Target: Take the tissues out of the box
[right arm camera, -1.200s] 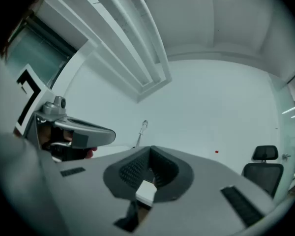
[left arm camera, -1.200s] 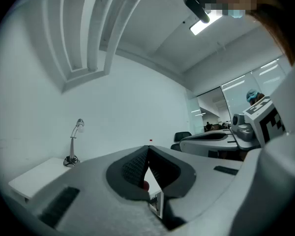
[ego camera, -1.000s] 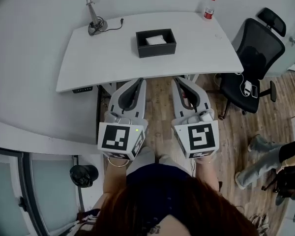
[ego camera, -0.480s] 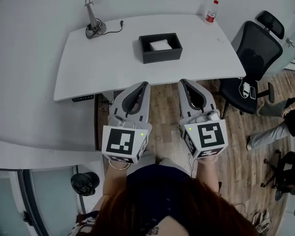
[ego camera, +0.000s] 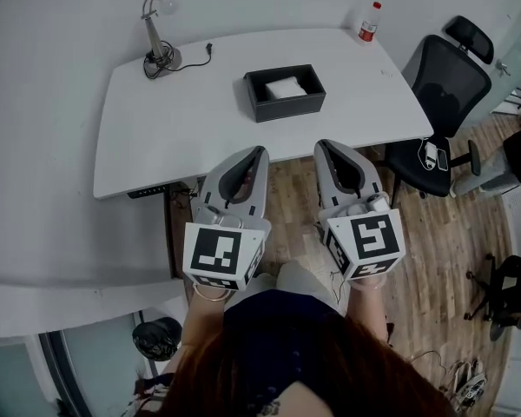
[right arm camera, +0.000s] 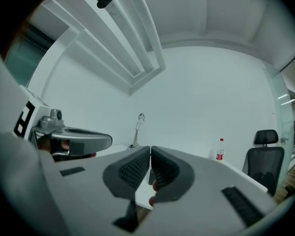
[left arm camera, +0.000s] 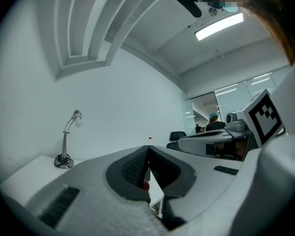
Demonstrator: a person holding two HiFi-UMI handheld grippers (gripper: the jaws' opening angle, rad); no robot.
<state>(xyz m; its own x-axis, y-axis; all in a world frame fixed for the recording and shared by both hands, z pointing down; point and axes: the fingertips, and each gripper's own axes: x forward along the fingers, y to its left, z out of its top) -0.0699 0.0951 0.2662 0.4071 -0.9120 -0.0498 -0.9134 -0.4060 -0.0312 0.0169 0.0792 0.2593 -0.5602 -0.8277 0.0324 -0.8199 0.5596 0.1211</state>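
Over the wooden floor in front of the white table, in the head view, I am holding the left gripper and the right gripper side by side, both pointing at the table edge and both well apart from the black box. The box is sitting open-topped near the middle of the table, with the white tissues lying inside it. A desk lamp is standing at the far left corner, a bottle at the far right, and an office chair is waiting beside the table's right end. I am judging this as the approach. To do it well, I should be carrying both tools over the table and spreading one pair of jaws before it arrives above the opening. Then I should be lowering it straight onto the top sheet and pinching only that. The other tool should probably be steadying the box's wall, so that the box is not lifting along with the tissue. In the left gripper view, the ribbed pads are meeting at their tips, clenched on nothing, with the lamp showing beyond at the left. In the right gripper view, the jaws are likewise pressing together with nothing between them, and the bottle and the chair are showing off to the right beyond them.
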